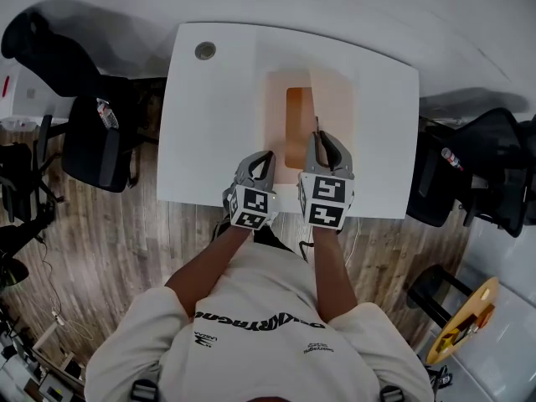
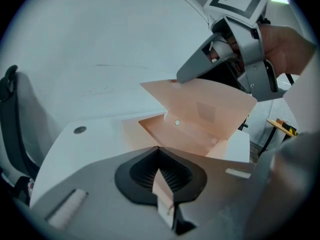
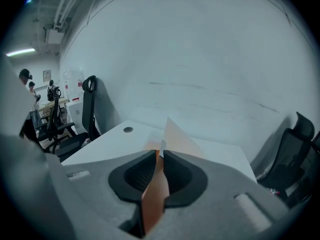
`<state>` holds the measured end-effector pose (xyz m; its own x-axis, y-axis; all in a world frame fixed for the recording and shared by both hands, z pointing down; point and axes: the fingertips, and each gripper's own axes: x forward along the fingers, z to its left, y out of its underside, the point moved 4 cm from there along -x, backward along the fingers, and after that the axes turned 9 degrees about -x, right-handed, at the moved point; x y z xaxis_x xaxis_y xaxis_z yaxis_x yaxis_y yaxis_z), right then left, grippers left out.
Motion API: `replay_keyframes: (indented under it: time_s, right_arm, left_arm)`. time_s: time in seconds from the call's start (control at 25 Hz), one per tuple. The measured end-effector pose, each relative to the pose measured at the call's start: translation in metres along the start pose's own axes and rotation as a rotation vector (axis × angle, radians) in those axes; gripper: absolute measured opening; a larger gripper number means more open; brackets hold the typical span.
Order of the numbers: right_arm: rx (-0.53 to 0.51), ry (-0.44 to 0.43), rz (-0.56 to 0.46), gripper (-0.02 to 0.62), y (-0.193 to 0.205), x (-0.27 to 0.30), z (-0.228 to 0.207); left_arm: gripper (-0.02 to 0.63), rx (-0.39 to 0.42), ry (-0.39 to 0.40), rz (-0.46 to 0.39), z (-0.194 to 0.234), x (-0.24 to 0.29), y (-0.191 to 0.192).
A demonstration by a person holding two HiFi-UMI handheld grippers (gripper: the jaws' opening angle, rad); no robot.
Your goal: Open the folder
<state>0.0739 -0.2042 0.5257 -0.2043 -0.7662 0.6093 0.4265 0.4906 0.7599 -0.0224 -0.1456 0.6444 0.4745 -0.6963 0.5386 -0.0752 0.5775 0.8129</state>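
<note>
Head view is showing the peach folder point(image 1: 299, 120) lying on the white bench point(image 1: 209, 124), reaching back from the middle of its near edge. The fingers of the left gripper point(image 1: 262, 159) are pinching the folder's lower sheet at that near edge. Those of the right gripper point(image 1: 325, 139) are pinching the cover point(image 2: 200, 109), holding it raised at an angle. I'd judge it best to be pinning the left side down and swinging the cover over in an arc, not tugging.
</note>
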Motion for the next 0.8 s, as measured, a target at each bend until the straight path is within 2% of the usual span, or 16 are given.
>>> replay_keyframes:
  time_s: [0.48, 0.6, 0.8]
  right_arm:
    - [0.045, 0.009, -0.037, 0.038, -0.002, -0.01, -0.023]
    - [0.054, 0.011, -0.043, 0.037, -0.002, -0.013, -0.029]
    - [0.069, 0.028, -0.054, 0.034, 0.0, -0.019, -0.045]
  left_arm:
    - [-0.011, 0.02, -0.002, 0.102, -0.003, 0.019, 0.021]
    - [-0.011, 0.043, -0.002, 0.142, -0.004, 0.023, 0.029]
    - [-0.011, 0.085, -0.01, 0.154, -0.006, 0.026, 0.031]
